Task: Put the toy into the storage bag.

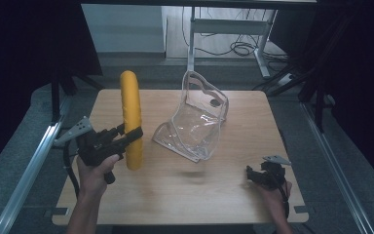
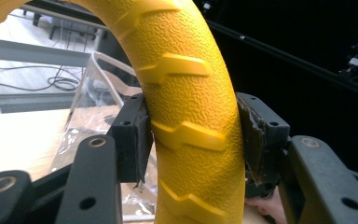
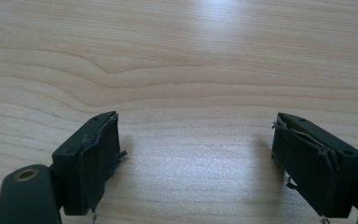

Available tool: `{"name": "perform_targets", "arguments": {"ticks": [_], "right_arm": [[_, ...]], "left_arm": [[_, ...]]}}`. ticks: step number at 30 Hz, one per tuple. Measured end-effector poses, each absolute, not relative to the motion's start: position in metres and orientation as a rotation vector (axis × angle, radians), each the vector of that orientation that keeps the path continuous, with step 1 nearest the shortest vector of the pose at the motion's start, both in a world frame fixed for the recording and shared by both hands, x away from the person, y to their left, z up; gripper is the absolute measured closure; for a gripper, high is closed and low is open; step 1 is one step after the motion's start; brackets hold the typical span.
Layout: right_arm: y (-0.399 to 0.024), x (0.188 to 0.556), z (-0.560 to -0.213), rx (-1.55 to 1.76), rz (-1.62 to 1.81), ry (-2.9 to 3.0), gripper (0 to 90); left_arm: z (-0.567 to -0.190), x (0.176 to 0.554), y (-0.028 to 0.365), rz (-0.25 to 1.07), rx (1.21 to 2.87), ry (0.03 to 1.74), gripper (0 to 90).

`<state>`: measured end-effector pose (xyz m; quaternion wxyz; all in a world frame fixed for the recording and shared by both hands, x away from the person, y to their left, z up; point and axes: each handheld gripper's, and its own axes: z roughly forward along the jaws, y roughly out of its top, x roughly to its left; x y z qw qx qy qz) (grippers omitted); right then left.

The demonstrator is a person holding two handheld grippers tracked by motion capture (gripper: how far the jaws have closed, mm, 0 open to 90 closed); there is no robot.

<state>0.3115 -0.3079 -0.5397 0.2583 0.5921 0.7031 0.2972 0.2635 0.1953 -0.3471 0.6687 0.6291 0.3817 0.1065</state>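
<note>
A yellow textured ring (image 1: 132,119) stands on edge above the left half of the wooden table (image 1: 224,195), lifted off it. My left gripper (image 1: 132,135) is shut on its lower part. In the left gripper view both black pads press the ring (image 2: 191,112) from either side, and raised ridges run across its rim. A clear plastic pouch (image 1: 195,122) stands open near the table's middle, to the right of the ring. At the front right my right gripper (image 1: 254,174) rests low over the table; its jaws (image 3: 196,163) stand wide apart with bare wood between them.
A metal rail (image 1: 29,170) runs along the table's left side and another (image 1: 336,165) along the right. Behind the table stands a white desk frame (image 1: 229,29) with cables on the floor. Dark curtains flank both sides.
</note>
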Motion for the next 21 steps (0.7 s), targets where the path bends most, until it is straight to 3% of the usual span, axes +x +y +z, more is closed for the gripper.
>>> {"name": "perform_targets", "arguments": {"ticks": [21], "right_arm": [[-0.308,0.312,-0.54,1.603,0.803,1.906,15.7]], "left_arm": [[-0.322,0.274,0.175,0.301,1.401,0.803,48.7]]}}
